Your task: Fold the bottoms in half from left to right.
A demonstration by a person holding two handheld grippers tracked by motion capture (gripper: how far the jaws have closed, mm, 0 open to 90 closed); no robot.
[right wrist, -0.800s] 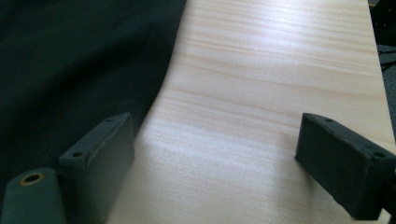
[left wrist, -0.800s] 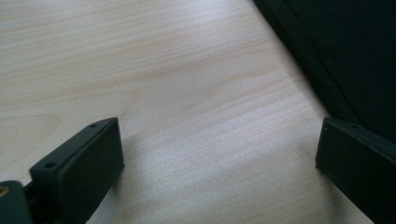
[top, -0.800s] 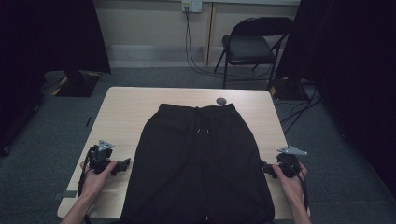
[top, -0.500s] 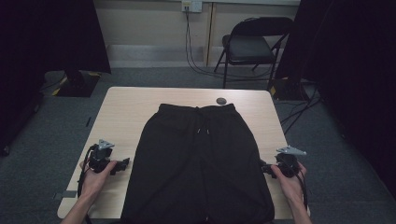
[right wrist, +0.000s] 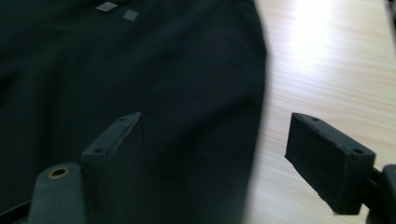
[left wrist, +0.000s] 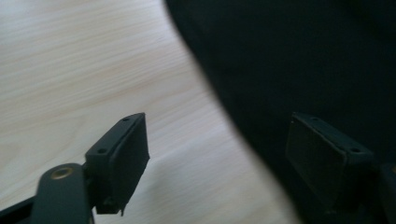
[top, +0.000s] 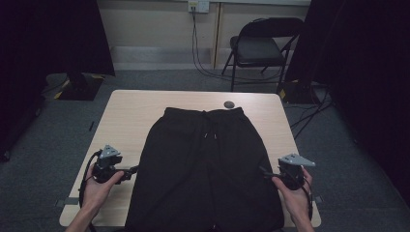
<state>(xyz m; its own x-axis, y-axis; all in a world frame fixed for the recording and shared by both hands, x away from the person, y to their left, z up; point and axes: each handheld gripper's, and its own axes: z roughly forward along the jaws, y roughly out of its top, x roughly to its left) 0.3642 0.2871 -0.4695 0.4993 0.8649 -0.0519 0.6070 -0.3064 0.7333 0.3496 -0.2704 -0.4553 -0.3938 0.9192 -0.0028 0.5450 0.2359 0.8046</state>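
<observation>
Both tongs, left (top: 131, 172) and right (top: 264, 171), gape wide, empty, at the black shorts' (top: 205, 169) side edges.

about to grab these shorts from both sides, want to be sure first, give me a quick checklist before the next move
1. Left gripper jaws open: ok.
2. Right gripper jaws open: ok.
3. Black shorts lying flat on the table: ok.
4. Each gripper lined up at a side edge of the shorts: ok.
5. Fabric already between the pads: cannot tell.
6. Small dark round object beyond the waistband, apart from both grippers: ok.
</observation>
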